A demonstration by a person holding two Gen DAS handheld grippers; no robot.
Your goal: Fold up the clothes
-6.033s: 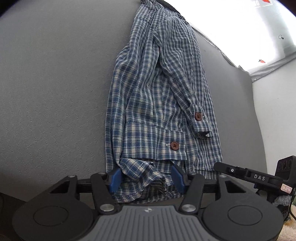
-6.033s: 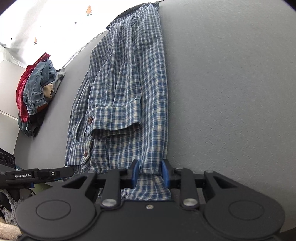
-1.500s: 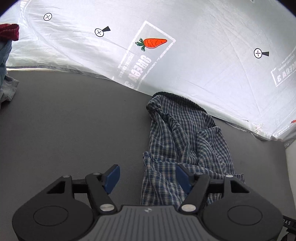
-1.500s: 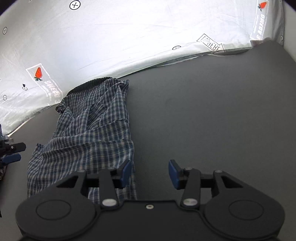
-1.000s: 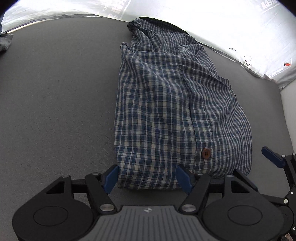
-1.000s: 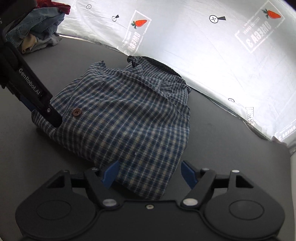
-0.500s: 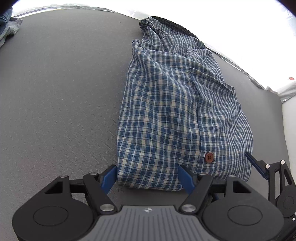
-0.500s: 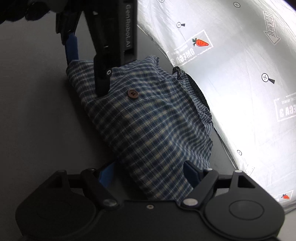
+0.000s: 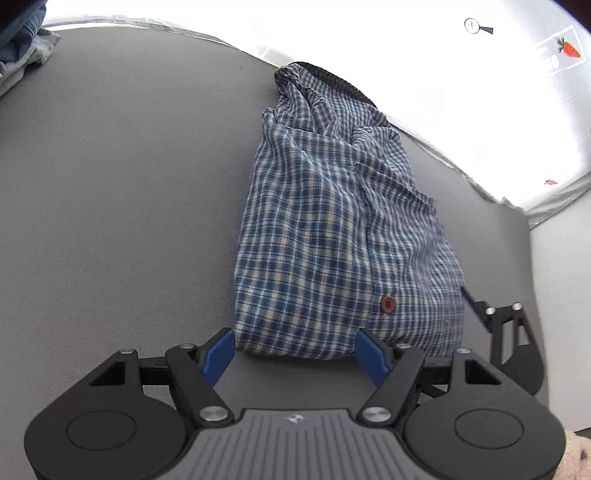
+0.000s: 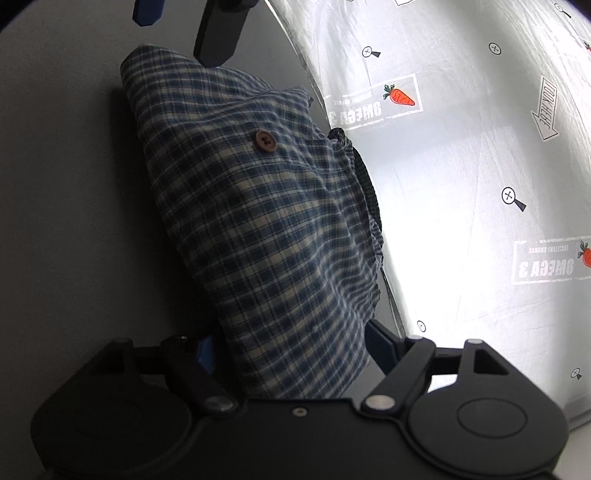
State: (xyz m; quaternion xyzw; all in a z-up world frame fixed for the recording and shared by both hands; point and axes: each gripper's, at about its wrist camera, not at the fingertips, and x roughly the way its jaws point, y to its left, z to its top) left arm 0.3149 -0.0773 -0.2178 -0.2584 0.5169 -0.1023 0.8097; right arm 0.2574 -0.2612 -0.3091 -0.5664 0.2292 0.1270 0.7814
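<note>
We have the checked shirt [image 9: 343,236] lying on the grey bench [image 9: 110,184] as a narrow bundle, doubled over on itself, with one brown button [image 9: 387,304] showing on the top layer near its front edge.

Our left tongs [image 9: 295,354] are spread wide and grasp nothing; their blue tips sit just short of the near edge, one at each side of its left part. Our right tongs [image 10: 288,350] are spread wide too, and in the right wrist view a corner of the cloth lies between the tips, though neither presses on it.

In our judgement the bundle fits either a fold just laid down or one about to be doubled again. Either way, to do it well we should keep both tongs level, take all layers at the two near corners together, and leave the loose top layer flat.

In the left wrist view the long axis runs from 6 o'clock to about 12 o'clock, leaning a little right at the near end. The bunched end with the dark lining [image 9: 325,75] points to 12 o'clock, at the white sheet [image 9: 424,55]. A pile of clothes [image 9: 22,33] lies well apart at 10 o'clock.
</note>
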